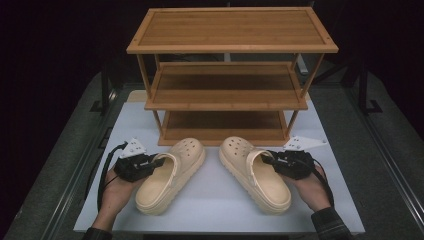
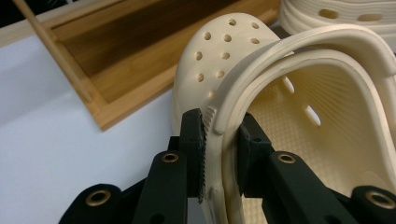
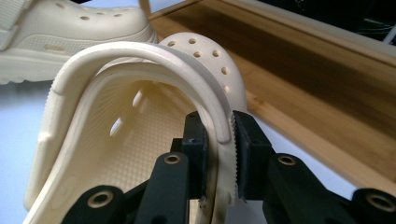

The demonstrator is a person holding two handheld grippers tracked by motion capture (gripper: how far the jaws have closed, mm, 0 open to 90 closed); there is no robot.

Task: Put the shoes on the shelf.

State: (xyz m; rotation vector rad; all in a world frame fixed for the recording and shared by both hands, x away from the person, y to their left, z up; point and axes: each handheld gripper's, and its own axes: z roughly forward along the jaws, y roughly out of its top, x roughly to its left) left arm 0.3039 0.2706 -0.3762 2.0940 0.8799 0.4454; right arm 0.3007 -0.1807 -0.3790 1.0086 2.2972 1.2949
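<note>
While both clogs rest on the white table top (image 1: 220, 210), the high view shows your left gripper (image 1: 159, 161) clamped on the outer side wall of the left cream foam clog with a perforated toe (image 1: 170, 175), and your right gripper (image 1: 267, 157) clamped likewise on the right cream foam clog (image 1: 255, 172). Ahead of both claws stands the three-tier bamboo shoe rack (image 1: 227, 75); lift evenly and keep the soles level so the toes clear the shelf edge.

Left gripper view: the jaws pinch the clog wall (image 2: 219, 140) and heel strap together, toe pointing ahead of the claw. Hold firm; the soft foam may flex.

Right gripper view: the jaws squeeze the wall and strap (image 3: 219, 126), with the rack's lowest shelf (image 3: 303, 88) just right of the claw. Steer the toe in first, probably.
</note>
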